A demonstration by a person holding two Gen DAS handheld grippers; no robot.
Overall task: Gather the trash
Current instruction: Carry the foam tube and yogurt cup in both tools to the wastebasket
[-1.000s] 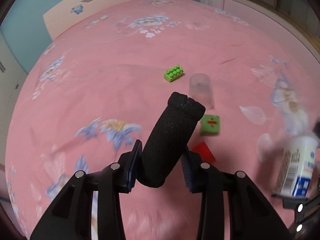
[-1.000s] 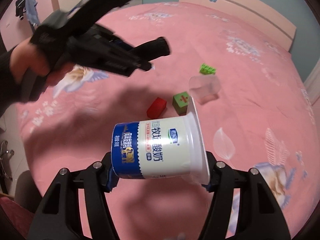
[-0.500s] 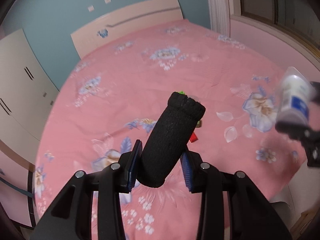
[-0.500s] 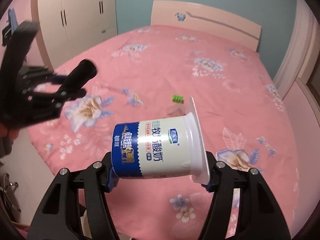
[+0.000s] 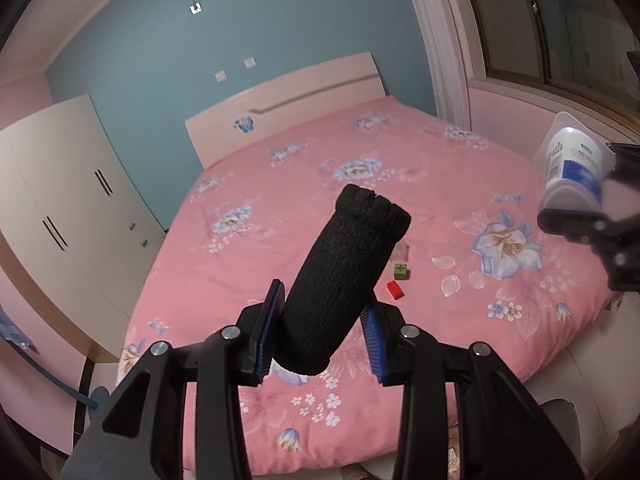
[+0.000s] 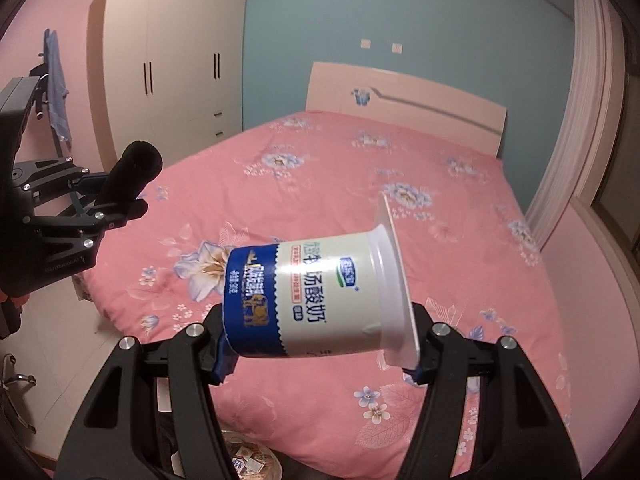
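My left gripper (image 5: 320,340) is shut on a black foam tube (image 5: 344,276) that sticks up and forward between its blue pads, high above the pink bed (image 5: 280,200). The same tube (image 6: 132,172) and left gripper (image 6: 108,200) show at the left of the right wrist view. My right gripper (image 6: 316,344) is shut on a white and blue yogurt cup (image 6: 316,296) lying on its side, rim to the right. That cup (image 5: 572,168) appears at the right edge of the left wrist view.
On the bed lie a red block (image 5: 395,290), a green cube (image 5: 401,271) and a clear plastic cup (image 5: 401,252), partly hidden by the tube. A white wardrobe (image 6: 172,64) stands to the left, a headboard (image 6: 404,100) at the far end. A bag of wrappers (image 6: 248,456) sits on the floor below.
Both grippers have risen and pulled back from the bed with their loads; the bed items now look small and far, and the room's walls, wardrobe and floor have come into view.
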